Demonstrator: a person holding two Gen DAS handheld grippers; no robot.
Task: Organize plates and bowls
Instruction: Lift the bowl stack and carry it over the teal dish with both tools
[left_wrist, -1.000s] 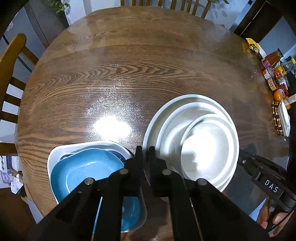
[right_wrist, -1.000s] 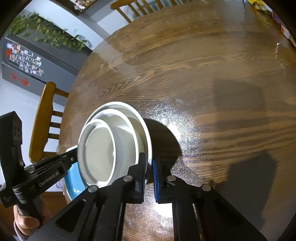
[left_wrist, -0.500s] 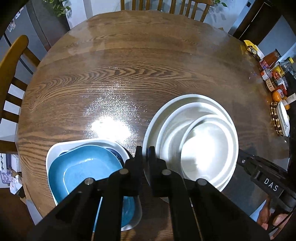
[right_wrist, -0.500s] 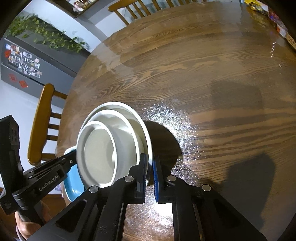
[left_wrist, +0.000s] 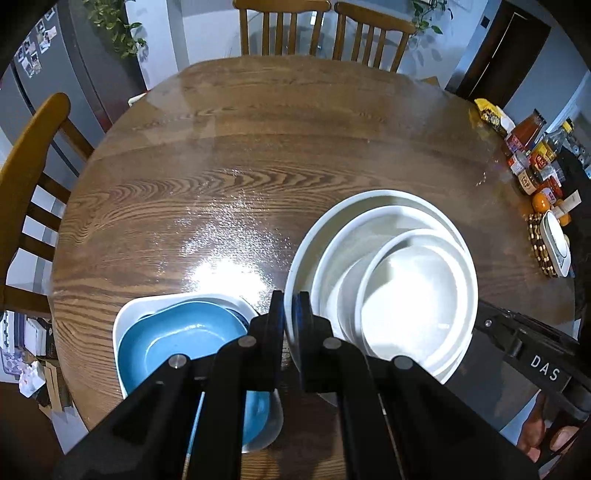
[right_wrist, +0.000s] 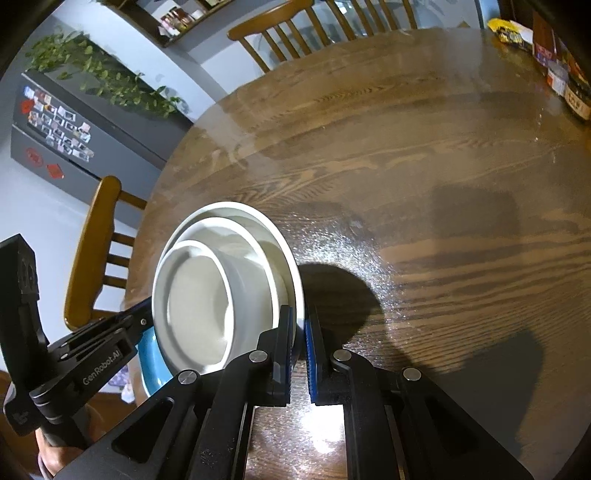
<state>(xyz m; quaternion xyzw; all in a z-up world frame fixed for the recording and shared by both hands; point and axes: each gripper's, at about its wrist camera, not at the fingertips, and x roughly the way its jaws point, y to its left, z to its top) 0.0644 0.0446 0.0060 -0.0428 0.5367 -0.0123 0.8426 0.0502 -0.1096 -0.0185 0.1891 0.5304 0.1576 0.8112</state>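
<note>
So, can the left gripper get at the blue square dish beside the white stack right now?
Probably not yet: the left gripper is shut on the rim of the large white plate, so it is occupied. The blue square dish itself lies uncovered.

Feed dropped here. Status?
Both hand-held grippers shut on white stack's rim, opposite sides. Blue dishes beside. Table ahead.

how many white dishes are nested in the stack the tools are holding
3: a wide plate at the bottom, a mid-size bowl in it, a smaller bowl on top. More may be hidden underneath.
</note>
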